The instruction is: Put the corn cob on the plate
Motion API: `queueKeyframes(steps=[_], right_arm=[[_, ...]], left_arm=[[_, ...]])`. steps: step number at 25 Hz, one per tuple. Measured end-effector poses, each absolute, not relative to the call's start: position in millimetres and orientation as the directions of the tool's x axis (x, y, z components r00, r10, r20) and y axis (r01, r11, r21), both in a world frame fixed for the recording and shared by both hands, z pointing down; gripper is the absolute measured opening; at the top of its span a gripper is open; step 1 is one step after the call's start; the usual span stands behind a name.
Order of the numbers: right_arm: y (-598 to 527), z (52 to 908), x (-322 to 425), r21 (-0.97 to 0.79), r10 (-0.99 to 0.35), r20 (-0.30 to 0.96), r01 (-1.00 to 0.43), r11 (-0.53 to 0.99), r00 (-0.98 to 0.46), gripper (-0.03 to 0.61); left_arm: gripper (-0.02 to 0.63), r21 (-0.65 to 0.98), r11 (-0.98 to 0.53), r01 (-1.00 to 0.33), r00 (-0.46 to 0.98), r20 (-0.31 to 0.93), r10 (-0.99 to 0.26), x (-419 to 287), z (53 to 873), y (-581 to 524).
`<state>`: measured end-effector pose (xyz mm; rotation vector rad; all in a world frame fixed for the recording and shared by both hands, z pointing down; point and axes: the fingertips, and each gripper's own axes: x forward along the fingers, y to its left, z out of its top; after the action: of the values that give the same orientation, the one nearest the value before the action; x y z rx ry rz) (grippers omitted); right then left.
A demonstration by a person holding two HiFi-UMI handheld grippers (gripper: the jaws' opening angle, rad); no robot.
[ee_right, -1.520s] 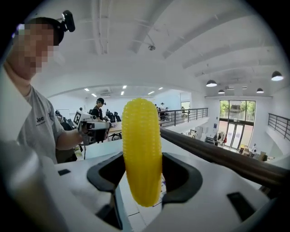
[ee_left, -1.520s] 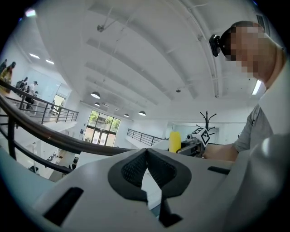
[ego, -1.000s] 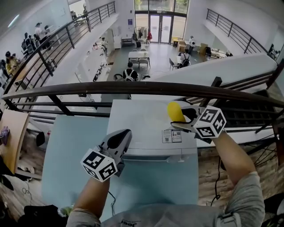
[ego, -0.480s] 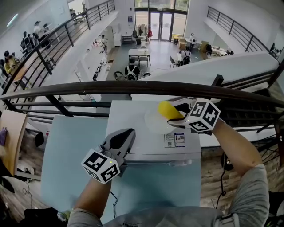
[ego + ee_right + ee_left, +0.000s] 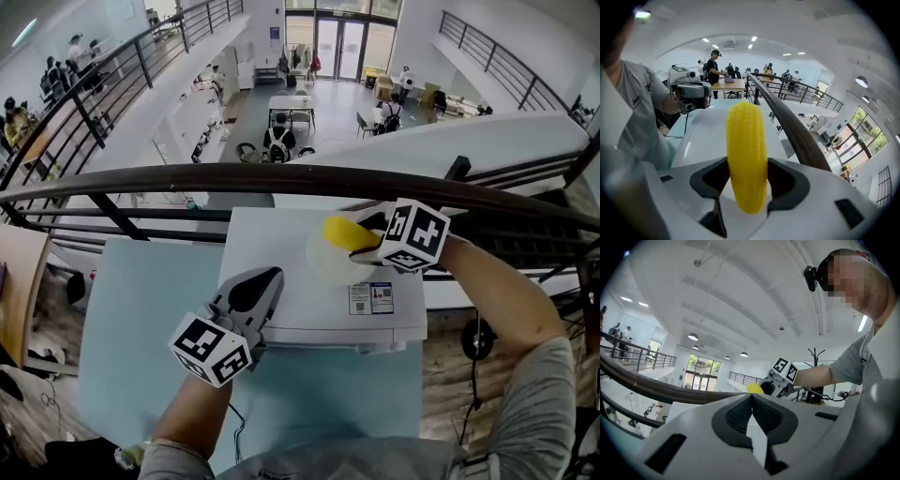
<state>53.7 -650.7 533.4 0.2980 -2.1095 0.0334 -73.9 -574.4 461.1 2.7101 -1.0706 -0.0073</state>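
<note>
right tongs [image 5: 747,165] around corn cob [image 5: 746,136]

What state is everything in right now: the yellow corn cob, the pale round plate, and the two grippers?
yellow corn cob: clamped in the right gripper, held over the plate, not yet set down.
pale round plate: empty, lying flat on the white box.
right gripper: shut on the yellow corn cob.
left gripper: shut, jaws together, nothing between them.
</note>
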Motion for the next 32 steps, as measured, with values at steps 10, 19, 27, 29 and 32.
queueKeyframes(steps=[10, 19, 27, 29, 32], right_arm=[[-661.8, 541.6, 49.5, 0.088, -0.192, 0.85, -0.228, 0.97, -0.491, 0.259], [-663.3, 550.5, 45.4, 0.08, -0.181, 0.853, -0.22, 0.972, -0.49, 0.259], [-661.7, 566.1, 39.9, 0.064, -0.167, 0.855, -0.219, 0.974, -0.491, 0.256], [-661.0, 565.5, 39.3, 0.066, -0.169, 0.852, -0.218, 0.974, -0.496, 0.256], [-661.5, 564.4, 38.9, 0.066, -0.171, 0.846, -0.219, 0.974, -0.505, 0.256]], left_arm=[[0.018, 0.21, -0.712, -0.67, 0.737, 0.081, -0.671, -72.0, 461.5, -579.2], [0.018, 0.216, -0.709, -0.671, 0.736, 0.082, -0.672, -73.4, 464.4, -579.1], [0.018, 0.23, -0.707, -0.669, 0.738, 0.088, -0.669, -73.5, 472.7, -576.8], [0.018, 0.232, -0.706, -0.669, 0.738, 0.088, -0.669, -73.3, 474.2, -576.1], [0.018, 0.239, -0.708, -0.665, 0.741, 0.091, -0.666, -72.3, 475.9, -576.2]])
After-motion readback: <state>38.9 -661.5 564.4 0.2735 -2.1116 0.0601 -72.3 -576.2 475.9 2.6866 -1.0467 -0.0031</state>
